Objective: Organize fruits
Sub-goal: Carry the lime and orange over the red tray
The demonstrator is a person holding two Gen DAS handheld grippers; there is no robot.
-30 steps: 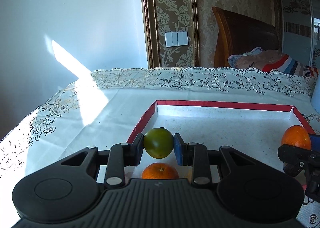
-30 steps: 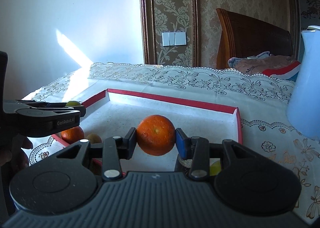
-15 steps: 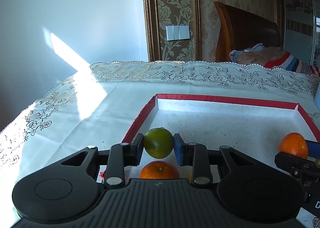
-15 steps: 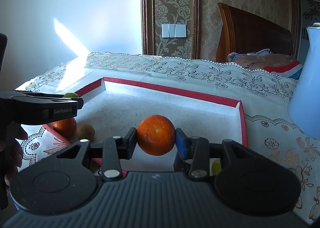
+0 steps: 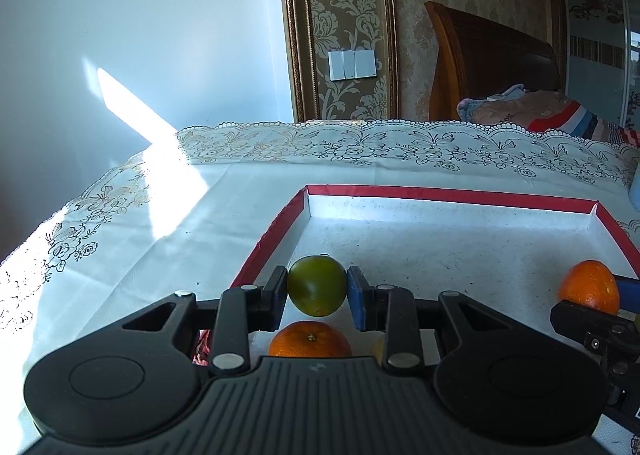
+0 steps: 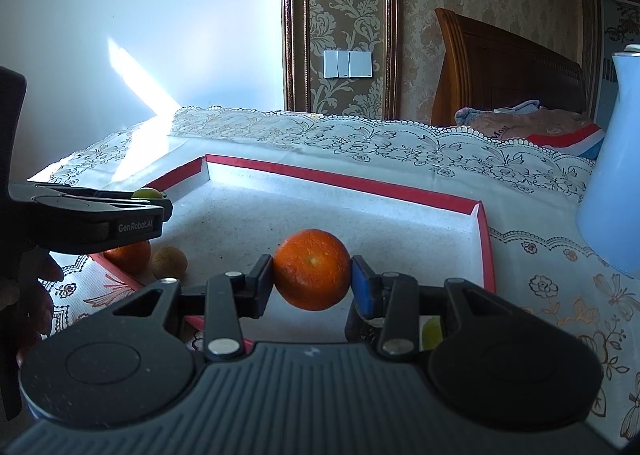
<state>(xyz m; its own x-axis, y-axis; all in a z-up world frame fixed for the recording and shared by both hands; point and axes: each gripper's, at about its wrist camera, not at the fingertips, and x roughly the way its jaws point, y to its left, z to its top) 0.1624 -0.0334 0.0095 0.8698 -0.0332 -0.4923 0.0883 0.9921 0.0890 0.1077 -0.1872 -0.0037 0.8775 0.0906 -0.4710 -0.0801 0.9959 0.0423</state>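
Note:
My left gripper (image 5: 317,291) is shut on a green fruit (image 5: 317,285) and holds it over the near left corner of the red-rimmed white tray (image 5: 440,194). An orange (image 5: 310,340) lies in the tray just below it. My right gripper (image 6: 312,275) is shut on an orange (image 6: 312,269), held over the tray's (image 6: 344,180) near right part; this orange also shows in the left wrist view (image 5: 588,286). In the right wrist view the left gripper (image 6: 132,211) is at the left, with an orange (image 6: 128,253) and a small brown fruit (image 6: 169,261) under it.
A pale blue jug (image 6: 612,175) stands right of the tray. A small yellow-green fruit (image 6: 432,331) lies below my right gripper. The table has a lace-patterned cloth (image 5: 120,239). A wooden headboard (image 5: 488,67) and bedding stand behind.
Both grippers have moved lower and a little forward over the tray, each still gripping its fruit. The brown fruit has come into clearer view at the left.

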